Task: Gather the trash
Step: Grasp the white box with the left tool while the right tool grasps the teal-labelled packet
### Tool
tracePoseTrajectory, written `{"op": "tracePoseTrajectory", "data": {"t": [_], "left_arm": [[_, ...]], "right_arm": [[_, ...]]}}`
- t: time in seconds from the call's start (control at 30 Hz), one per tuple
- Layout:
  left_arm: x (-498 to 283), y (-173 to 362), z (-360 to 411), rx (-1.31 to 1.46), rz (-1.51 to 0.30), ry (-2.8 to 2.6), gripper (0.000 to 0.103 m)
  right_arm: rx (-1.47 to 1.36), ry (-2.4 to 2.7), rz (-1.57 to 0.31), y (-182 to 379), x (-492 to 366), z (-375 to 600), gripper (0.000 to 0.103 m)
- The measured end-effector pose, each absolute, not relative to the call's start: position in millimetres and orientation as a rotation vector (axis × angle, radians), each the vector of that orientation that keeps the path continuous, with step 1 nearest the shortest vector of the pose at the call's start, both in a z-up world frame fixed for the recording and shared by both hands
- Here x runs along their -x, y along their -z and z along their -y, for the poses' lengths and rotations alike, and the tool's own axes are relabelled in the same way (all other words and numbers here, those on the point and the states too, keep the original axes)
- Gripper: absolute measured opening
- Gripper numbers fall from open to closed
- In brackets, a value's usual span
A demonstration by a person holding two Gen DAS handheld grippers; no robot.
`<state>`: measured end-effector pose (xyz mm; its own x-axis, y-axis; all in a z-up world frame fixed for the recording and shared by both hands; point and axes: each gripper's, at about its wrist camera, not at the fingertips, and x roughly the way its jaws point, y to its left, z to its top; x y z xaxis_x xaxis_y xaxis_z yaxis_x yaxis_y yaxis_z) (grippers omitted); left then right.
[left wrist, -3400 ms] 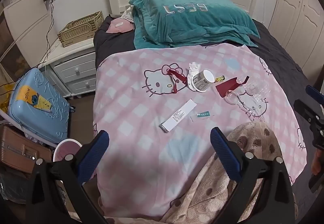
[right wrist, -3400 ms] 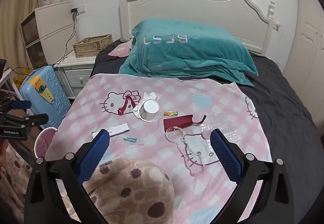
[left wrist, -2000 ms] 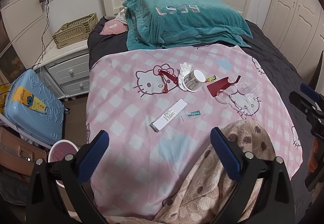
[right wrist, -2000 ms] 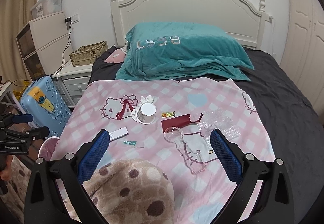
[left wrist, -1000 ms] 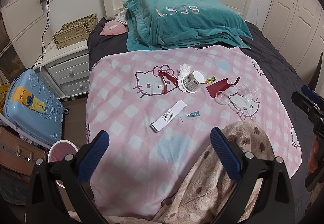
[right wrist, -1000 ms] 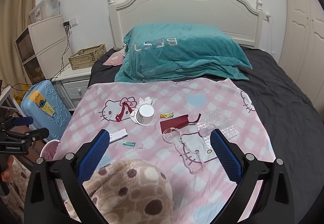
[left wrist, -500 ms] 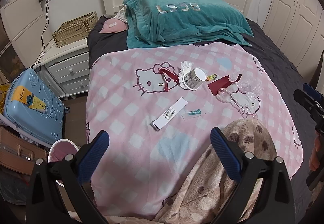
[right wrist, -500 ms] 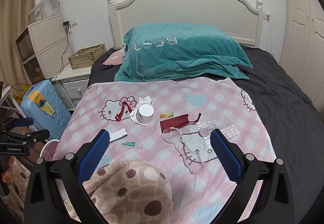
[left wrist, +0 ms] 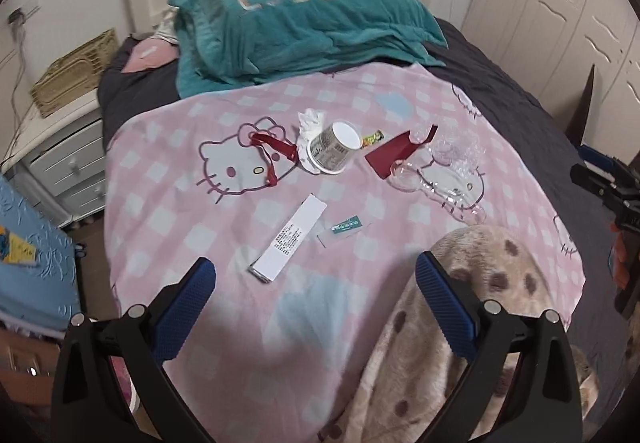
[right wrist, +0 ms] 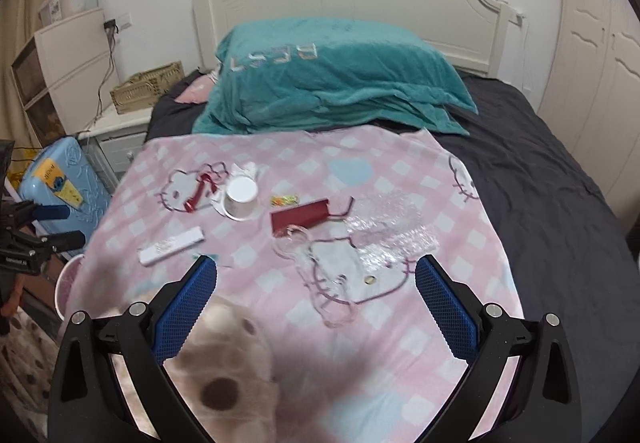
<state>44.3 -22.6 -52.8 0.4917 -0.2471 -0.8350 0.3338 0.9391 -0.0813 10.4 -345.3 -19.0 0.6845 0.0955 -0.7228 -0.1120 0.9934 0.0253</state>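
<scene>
Trash lies on the pink Hello Kitty blanket (left wrist: 168, 227): a paper cup (left wrist: 335, 153) on its side by a crumpled tissue (left wrist: 310, 121), a red ribbon (left wrist: 270, 147), a candy wrapper (left wrist: 372, 139), a dark red card (left wrist: 394, 153), clear plastic packaging (left wrist: 440, 187), a white paper strip (left wrist: 290, 239) and a small green packet (left wrist: 346, 227). The cup (right wrist: 241, 195), red card (right wrist: 300, 218), bubble wrap (right wrist: 390, 229) and white strip (right wrist: 171, 245) also show in the right wrist view. My left gripper (left wrist: 316, 307) and right gripper (right wrist: 316, 303) are open and empty, above the blanket's near end.
A beige spotted blanket (left wrist: 460, 327) is bunched at the near edge. A teal pillow (left wrist: 296, 23) lies at the headboard. A pink bin (right wrist: 68, 285), blue suitcase (right wrist: 66, 183) and nightstand (left wrist: 60, 147) with a woven basket (right wrist: 146, 93) stand left of the bed. Wardrobe doors are on the right.
Both grippers have moved forward and lower toward the blanket, so the trash looks larger and nearer. Both stay open and empty.
</scene>
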Motion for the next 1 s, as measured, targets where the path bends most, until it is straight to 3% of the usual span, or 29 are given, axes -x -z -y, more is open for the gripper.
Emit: {"op": "tracePoseTrajectory", "data": {"t": [0.4, 0.5, 1.0], "left_arm": [[-112.1, 139.3, 57.4, -0.313, -1.089, 0.471, 0.098], [-124.7, 158.3, 57.9, -0.357, -1.134, 0.481, 0.086], [-148.7, 209.8, 38.2, -0.320, -1.266, 0.537, 0.057]], "right_arm": [[-0.017, -0.200, -0.939, 77.1, -53.2, 378.9, 0.097], [0.064, -0.322, -0.966, 87.6, -81.2, 351.2, 0.097], [0.559, -0.910, -1.104, 144.6, -157.2, 202.0, 0.092]]}}
